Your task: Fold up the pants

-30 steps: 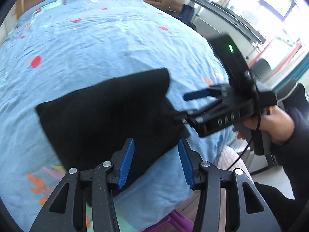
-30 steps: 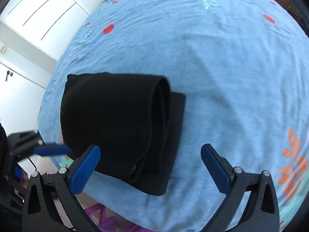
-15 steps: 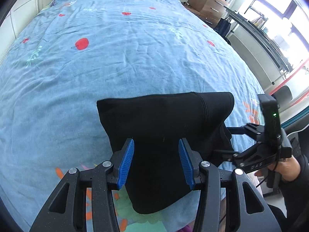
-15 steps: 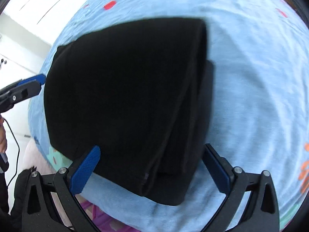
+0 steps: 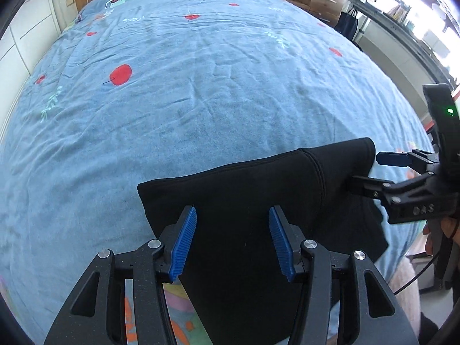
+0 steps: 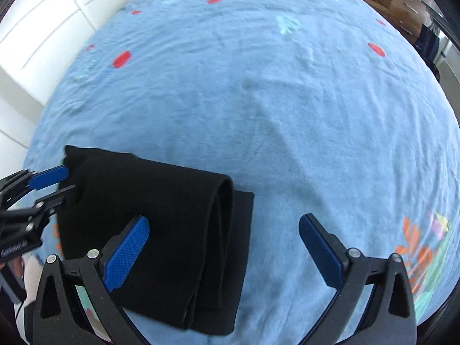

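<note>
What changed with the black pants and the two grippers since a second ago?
The pants stayed folded on the bed; nothing was grabbed or let go. Both cameras shifted, so the pants slid lower in each view. The right gripper closed in over the pants half a second ago, then backed off again. The left gripper kept its fingers open over the fabric, as did the right.

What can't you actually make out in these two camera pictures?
- Near end of the black pants, left wrist view: hidden behind the left gripper.
- How many layers the fold holds: the stacked edges in the right wrist view are too dark to count.
- Bedspread prints at the far end, right wrist view: blurred.
</note>
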Available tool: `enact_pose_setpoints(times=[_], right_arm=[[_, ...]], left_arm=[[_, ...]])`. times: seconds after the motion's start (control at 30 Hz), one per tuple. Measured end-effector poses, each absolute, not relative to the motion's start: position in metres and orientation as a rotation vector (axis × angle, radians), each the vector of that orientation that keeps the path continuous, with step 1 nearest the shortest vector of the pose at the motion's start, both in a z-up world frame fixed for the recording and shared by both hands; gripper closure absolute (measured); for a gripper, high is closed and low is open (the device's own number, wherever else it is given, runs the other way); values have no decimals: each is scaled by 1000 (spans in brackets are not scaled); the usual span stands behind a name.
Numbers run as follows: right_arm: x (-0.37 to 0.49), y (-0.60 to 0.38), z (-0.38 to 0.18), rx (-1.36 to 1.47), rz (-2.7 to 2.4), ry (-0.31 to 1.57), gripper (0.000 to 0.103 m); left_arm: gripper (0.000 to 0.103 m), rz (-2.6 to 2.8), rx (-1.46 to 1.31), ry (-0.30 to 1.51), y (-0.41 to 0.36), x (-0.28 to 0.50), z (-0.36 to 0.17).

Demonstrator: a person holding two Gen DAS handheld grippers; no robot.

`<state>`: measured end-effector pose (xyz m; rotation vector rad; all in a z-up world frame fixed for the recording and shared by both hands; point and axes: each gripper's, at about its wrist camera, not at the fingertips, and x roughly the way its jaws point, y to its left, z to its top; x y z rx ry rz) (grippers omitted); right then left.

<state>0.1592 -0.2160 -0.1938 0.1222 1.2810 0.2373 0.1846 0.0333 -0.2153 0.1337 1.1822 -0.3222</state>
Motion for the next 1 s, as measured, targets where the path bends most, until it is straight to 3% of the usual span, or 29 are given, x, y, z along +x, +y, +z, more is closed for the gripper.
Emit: enact_pose_setpoints(times=[0.2,0.5,1.0], right_arm=[[156,-243,-242,331,227,1319,0],[142,-224,-205,224,277,1270,0],[125,-209,-234,289,392,1375,0]], left_arm=[[55,-325,174,1161,35,184,-236],[53,-321,-30,1168,76,158,-201],[44,-378,-250,1331,95,151,-262]])
